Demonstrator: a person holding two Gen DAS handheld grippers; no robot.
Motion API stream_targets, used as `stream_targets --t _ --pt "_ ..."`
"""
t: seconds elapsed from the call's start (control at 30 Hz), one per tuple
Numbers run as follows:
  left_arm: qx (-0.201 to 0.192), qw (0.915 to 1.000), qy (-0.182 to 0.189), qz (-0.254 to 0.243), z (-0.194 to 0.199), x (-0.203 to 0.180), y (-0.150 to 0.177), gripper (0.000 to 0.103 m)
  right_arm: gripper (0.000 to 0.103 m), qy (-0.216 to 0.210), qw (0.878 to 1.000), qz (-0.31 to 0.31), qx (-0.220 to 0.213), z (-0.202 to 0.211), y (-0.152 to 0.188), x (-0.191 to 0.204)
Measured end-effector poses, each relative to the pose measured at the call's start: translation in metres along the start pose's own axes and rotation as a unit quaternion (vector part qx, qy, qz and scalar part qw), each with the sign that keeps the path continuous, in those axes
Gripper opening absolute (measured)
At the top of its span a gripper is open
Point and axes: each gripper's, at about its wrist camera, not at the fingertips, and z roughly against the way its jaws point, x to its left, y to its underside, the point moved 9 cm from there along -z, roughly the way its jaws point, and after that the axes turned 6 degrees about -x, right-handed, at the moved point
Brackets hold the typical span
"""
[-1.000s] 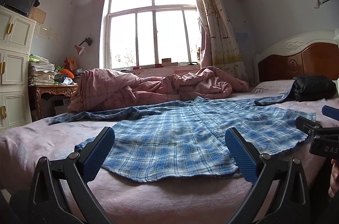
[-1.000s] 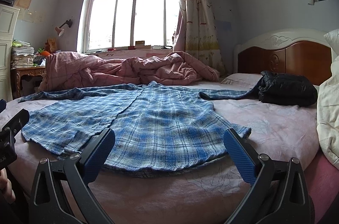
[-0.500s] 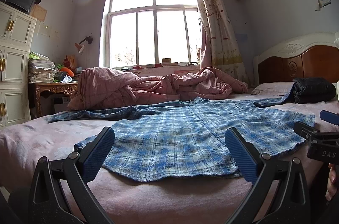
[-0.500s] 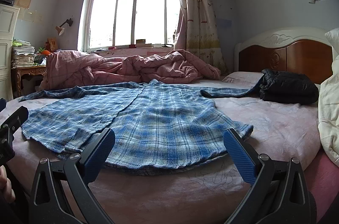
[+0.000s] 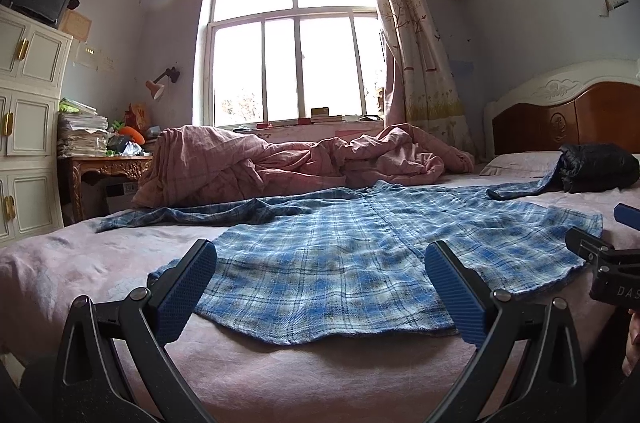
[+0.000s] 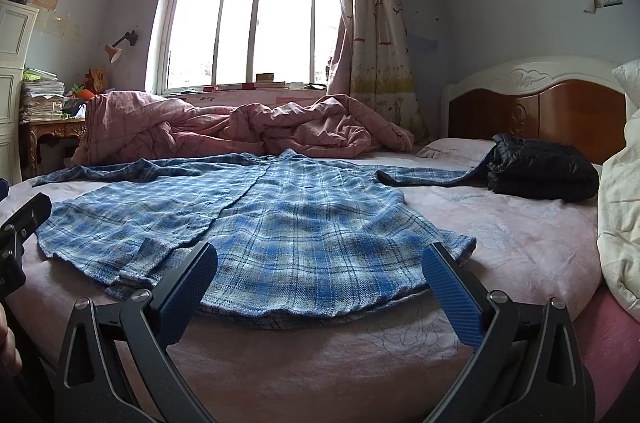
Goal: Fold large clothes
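A blue plaid shirt [image 5: 360, 255] [image 6: 280, 223] lies spread flat, front up, on the pink bed [image 5: 60, 263] [image 6: 520, 235], hem toward me, sleeves stretched out left and right. My left gripper [image 5: 320, 291] hovers open just short of the hem's left half, nothing between its blue pads. My right gripper [image 6: 320, 287] is open too, facing the hem's right half. Each gripper shows at the edge of the other's view: the right gripper [image 5: 608, 255] and the left gripper [image 6: 20, 235].
A crumpled pink quilt [image 5: 288, 163] [image 6: 240, 131] lies behind the shirt under the window. A black padded jacket [image 5: 596, 171] [image 6: 540, 171] sits by the wooden headboard [image 6: 540, 111], over the right sleeve end. White pillow [image 6: 620, 223] at right; cabinet [image 5: 28, 127] and desk [image 5: 108, 167] at left.
Both grippers have sunk slightly and eased toward the shirt's hem. They stay open; the shirt has not moved.
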Motion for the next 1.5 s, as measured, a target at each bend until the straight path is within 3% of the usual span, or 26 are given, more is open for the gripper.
stream_targets --t 0.1,0.53,0.83,0.97,1.1,1.3,1.5 --pt "-0.010 0.9998 -0.013 -0.011 0.002 0.003 -0.003 0.103 0.103 -0.002 1.000 0.004 -0.002 0.001 -0.001 0.000" --pt "-0.015 0.9998 0.011 -0.005 0.008 -0.001 -0.006 0.103 0.103 -0.002 1.000 0.012 0.000 0.001 0.002 0.005" --pt "-0.017 0.9998 -0.001 0.006 0.010 0.003 -0.006 0.103 0.103 -0.004 1.000 0.007 -0.005 0.002 0.001 0.006" --pt "0.006 0.9988 0.039 0.029 0.004 0.000 -0.001 0.103 0.103 -0.023 1.000 -0.010 -0.010 0.006 -0.001 0.006" --pt "0.009 0.9994 0.023 0.025 0.004 0.001 0.002 0.103 0.103 -0.030 0.999 -0.029 -0.020 0.010 -0.004 0.004" --pt "0.008 0.9996 0.024 0.012 0.008 -0.003 0.001 0.103 0.103 -0.008 1.000 0.000 -0.028 0.014 -0.007 0.000" --pt "0.022 0.9990 0.031 0.025 0.005 -0.001 0.004 0.103 0.103 -0.045 0.998 -0.035 -0.016 0.014 -0.006 0.000"
